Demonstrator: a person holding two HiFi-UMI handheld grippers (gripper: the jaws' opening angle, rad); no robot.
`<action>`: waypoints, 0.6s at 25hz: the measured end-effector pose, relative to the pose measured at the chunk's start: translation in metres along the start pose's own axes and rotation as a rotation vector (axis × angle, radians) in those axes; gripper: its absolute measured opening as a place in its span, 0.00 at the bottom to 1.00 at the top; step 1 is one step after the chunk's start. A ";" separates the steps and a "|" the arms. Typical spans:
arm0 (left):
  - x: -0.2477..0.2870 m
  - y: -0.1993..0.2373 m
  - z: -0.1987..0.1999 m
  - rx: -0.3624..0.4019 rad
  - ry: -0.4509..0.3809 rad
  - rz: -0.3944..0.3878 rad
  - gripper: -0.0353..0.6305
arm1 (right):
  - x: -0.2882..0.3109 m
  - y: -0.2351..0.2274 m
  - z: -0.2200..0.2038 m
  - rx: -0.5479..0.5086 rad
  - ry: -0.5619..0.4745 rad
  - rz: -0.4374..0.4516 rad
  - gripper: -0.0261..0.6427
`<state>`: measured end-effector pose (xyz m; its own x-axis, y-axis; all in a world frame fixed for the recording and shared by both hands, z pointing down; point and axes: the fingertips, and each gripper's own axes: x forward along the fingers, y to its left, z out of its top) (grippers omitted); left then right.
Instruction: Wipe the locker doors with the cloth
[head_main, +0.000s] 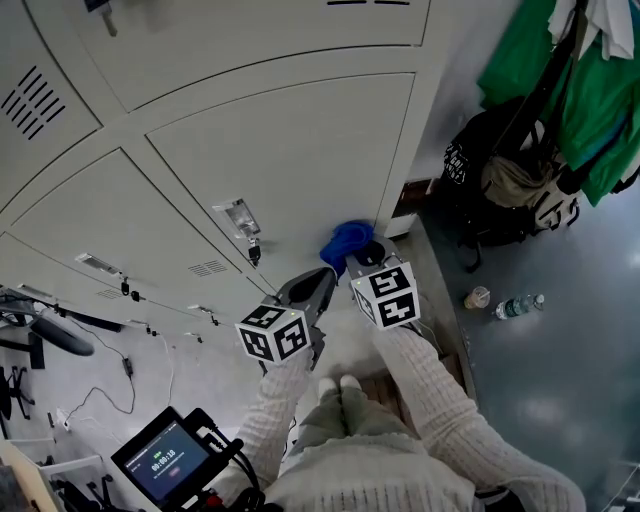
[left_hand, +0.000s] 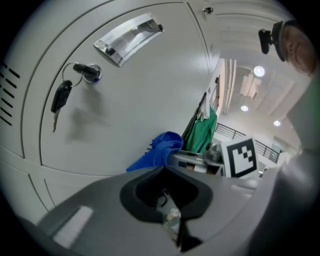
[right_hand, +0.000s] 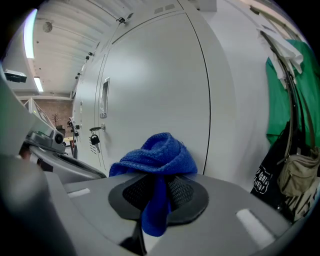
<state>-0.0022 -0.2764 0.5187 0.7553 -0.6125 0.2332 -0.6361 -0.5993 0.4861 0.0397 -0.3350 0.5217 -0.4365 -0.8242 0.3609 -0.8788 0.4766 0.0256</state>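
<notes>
The pale grey locker door (head_main: 290, 150) fills the head view, its metal handle (head_main: 238, 217) and hanging key (head_main: 254, 252) at the lower left corner. My right gripper (head_main: 358, 256) is shut on a bunched blue cloth (head_main: 347, 243), which is held close to the door's lower edge. In the right gripper view the cloth (right_hand: 156, 156) bulges out of the gripper (right_hand: 157, 197) in front of the door (right_hand: 155, 80). My left gripper (head_main: 312, 288) sits beside it, shut and holding nothing. The left gripper view shows that gripper (left_hand: 167, 195), the handle (left_hand: 129, 37), the key (left_hand: 85, 73) and the cloth (left_hand: 160, 149).
Green garments (head_main: 585, 95) and black bags (head_main: 500, 180) hang to the right of the lockers. A bottle (head_main: 517, 306) and a cup (head_main: 477, 297) lie on the floor. More locker doors (head_main: 110, 230) run to the left. A screen device (head_main: 165, 460) sits at the lower left.
</notes>
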 end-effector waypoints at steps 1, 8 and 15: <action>0.000 0.001 -0.002 -0.006 0.000 0.001 0.06 | 0.002 0.001 -0.005 0.006 0.014 0.005 0.12; 0.001 -0.001 -0.012 -0.020 0.015 -0.004 0.06 | 0.013 0.002 -0.030 0.040 0.098 0.033 0.12; -0.008 0.005 -0.008 -0.027 0.004 0.020 0.06 | 0.014 0.002 -0.030 0.038 0.140 0.032 0.12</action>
<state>-0.0100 -0.2703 0.5261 0.7433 -0.6220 0.2460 -0.6464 -0.5732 0.5036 0.0377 -0.3363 0.5549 -0.4359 -0.7568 0.4871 -0.8725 0.4882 -0.0224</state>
